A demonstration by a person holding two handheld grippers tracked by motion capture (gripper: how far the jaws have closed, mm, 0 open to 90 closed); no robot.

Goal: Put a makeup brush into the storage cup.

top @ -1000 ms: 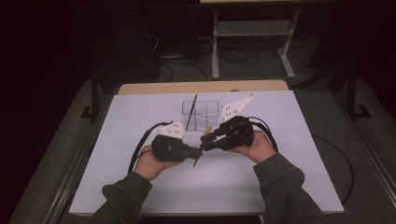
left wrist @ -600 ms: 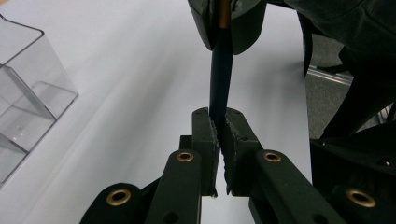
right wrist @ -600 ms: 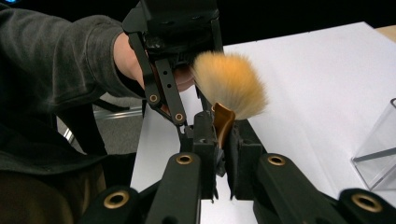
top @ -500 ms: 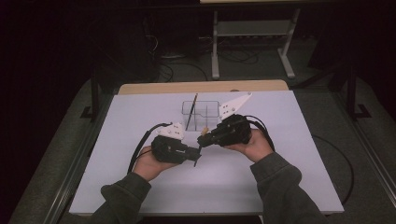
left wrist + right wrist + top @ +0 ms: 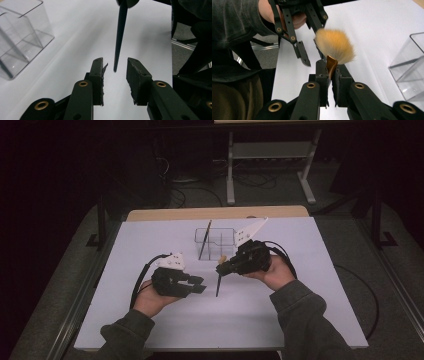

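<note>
I see a white table [image 5: 150,330] with a clear plastic box [image 5: 216,240] near the far side. The box has little walls inside that split it into parts, and a dark thin stick [image 5: 205,240] leans in it.

My right gripper [image 5: 222,268] is squeezed tight on a makeup brush [image 5: 218,282]. In the right gripper view the jaws pinch the shiny copper neck [image 5: 331,65] of the brush, and the soft orange bristles [image 5: 334,46] puff out just past them. The brush's long dark handle [image 5: 119,37] hangs down under the gripper, and its thin tip is very near the table. I cannot tell if the tip touches it.

My left gripper [image 5: 198,285] is wide open and holds nothing. It sits close to the left of the brush. In the left gripper view the handle tip comes down into the gap between the two open jaws, but the jaws do not touch it. The clear box is off to the left in that view.

Both of my hands are low over the middle of the table, close together, in front of the box.
</note>
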